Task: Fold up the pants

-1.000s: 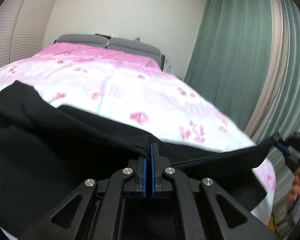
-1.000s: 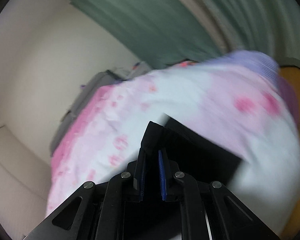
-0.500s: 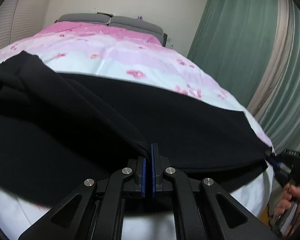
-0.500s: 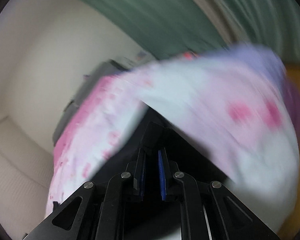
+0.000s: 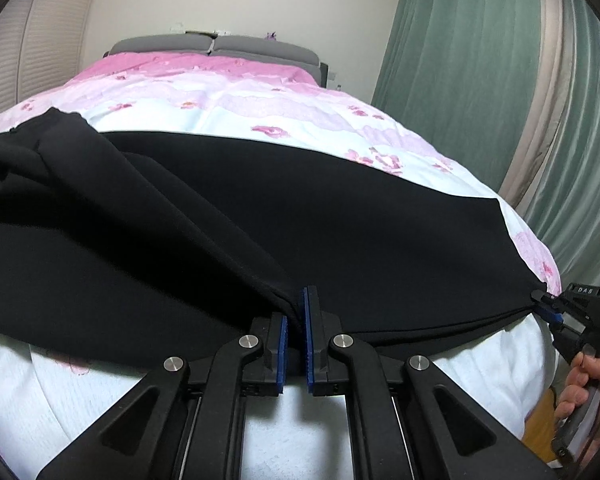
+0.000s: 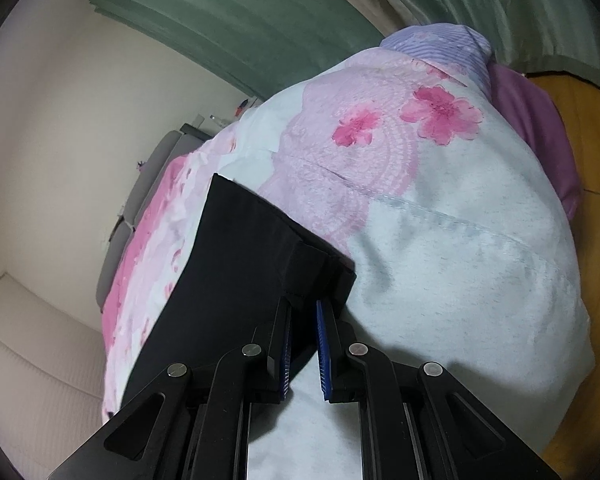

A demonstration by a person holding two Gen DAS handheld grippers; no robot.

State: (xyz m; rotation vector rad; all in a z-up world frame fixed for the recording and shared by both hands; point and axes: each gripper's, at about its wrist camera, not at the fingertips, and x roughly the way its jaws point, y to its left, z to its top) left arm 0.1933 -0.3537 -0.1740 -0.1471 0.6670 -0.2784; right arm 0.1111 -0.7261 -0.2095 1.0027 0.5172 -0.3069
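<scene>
Black pants [image 5: 260, 220] lie spread sideways across the flowered duvet [image 5: 240, 100], with a thick fold running from the upper left down to my left gripper [image 5: 296, 304]. That gripper is shut on the pants' near edge. At the right edge of the left wrist view my right gripper [image 5: 546, 304] pinches the leg end, a person's hand [image 5: 584, 376] behind it. In the right wrist view the right gripper [image 6: 303, 308] is shut on the doubled hem of the pants [image 6: 236, 260], close above the duvet [image 6: 440, 240].
A grey headboard [image 5: 216, 46] stands at the far end of the bed. Green curtains [image 5: 460, 60] hang along the right side. Past the bed's corner are a purple sheet [image 6: 540, 120] and wooden floor [image 6: 596, 120].
Both grippers have come down toward the bed with the pants. The cloth, earlier hanging stretched between them, now rests flat and wide on the duvet.
</scene>
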